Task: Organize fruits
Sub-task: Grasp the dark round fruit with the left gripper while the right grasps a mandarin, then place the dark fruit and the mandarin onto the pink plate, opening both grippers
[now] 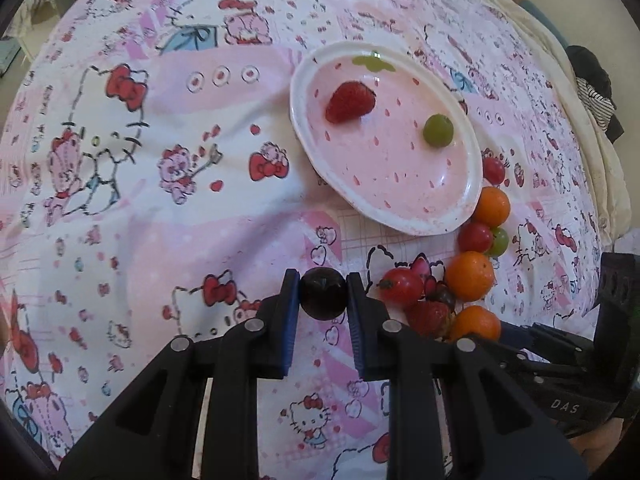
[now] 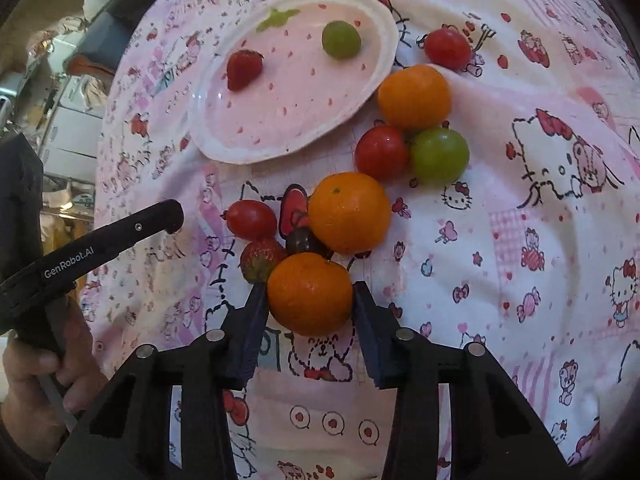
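My left gripper (image 1: pixel 323 294) is shut on a dark grape (image 1: pixel 323 295) and holds it above the cloth, short of the pink plate (image 1: pixel 460 196). The plate holds a strawberry (image 1: pixel 350 101) and a green grape (image 1: pixel 438 130). My right gripper (image 2: pixel 310 294) has its pads against both sides of an orange (image 2: pixel 310 294) at the near end of a fruit pile. The pile has two more oranges (image 2: pixel 349 213), cherry tomatoes (image 2: pixel 382 152), a green grape (image 2: pixel 439 156), a strawberry (image 2: pixel 262 259) and a dark grape (image 2: pixel 304 241).
A pink Hello Kitty cloth (image 1: pixel 160 200) covers the surface. The plate (image 2: pixel 372 80) lies beyond the pile in the right wrist view. The left gripper's handle (image 2: pixel 100 236) and the hand holding it show at the left. Dark clothing (image 1: pixel 596 88) lies at the far right edge.
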Demonstrator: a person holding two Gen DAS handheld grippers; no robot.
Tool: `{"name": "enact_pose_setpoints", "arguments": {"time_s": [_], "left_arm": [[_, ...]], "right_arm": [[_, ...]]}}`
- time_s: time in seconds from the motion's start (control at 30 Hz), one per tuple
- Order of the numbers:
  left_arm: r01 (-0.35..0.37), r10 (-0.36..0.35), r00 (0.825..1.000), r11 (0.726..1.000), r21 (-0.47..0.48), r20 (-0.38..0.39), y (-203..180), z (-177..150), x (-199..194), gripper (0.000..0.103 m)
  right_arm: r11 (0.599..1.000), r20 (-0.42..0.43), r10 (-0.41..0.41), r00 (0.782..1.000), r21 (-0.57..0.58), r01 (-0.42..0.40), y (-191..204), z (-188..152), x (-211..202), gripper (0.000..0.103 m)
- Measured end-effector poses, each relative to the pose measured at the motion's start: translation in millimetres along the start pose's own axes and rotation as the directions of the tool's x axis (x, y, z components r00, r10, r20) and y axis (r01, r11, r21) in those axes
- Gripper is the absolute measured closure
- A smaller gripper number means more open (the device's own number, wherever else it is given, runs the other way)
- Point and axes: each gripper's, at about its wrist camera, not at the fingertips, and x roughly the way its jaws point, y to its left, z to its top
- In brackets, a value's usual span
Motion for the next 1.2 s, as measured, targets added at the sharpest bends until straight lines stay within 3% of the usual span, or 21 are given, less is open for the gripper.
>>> {"name": "enact_pose_setpoints", "arguments": {"time_s": [0.27,0.43,0.6,0.8,0.97,1.07,1.2], "left_arm": [[-0.013,0.013,0.999,1.000,0.002,0.041,0.6,-8.6,-13.8,0.084],[-0.049,0.049,0.992,0.999,-0.002,0.113,7.9,-7.7,-32.3,0.084],[-0.072,0.069,0.975,0.997,0.009,0.211,10.5,-3.0,-59.1,0.084],[-0.076,0.057,0.944,0.996,0.046,0.323,0.2,19.4,-85.5,0.084],[-0.086,0.045,0.935,0.991,0.101,0.351,-11.2,38.1,-89.5,0.084],[-0.101,0.044,0.924,0.986,0.131,0.381,-17.2,49.6,-91.0,0.084],[-0.107,0.039,0.921,0.982,0.155,0.387,-23.9,64.8,-86.7,0.084]], "right_arm": [[1.000,0.058,0.009,0.998,0.010,-0.010,-1.0,-12.0,-22.5,0.059],[0.999,0.141,0.033,0.990,0.025,-0.037,-4.3,-12.8,-46.0,0.059],[0.996,0.264,0.056,0.963,0.047,-0.071,-7.9,-4.7,-75.8,0.059],[0.998,0.395,0.004,0.919,0.052,-0.027,-6.2,20.4,-100.3,0.059],[0.998,0.427,0.037,0.904,0.032,-0.056,-3.6,45.0,-108.4,0.059],[0.999,0.430,0.037,0.902,0.017,-0.049,-2.2,59.8,-108.9,0.059],[0.999,0.424,0.034,0.905,-0.003,-0.036,-1.8,78.0,-106.1,0.059]]}}
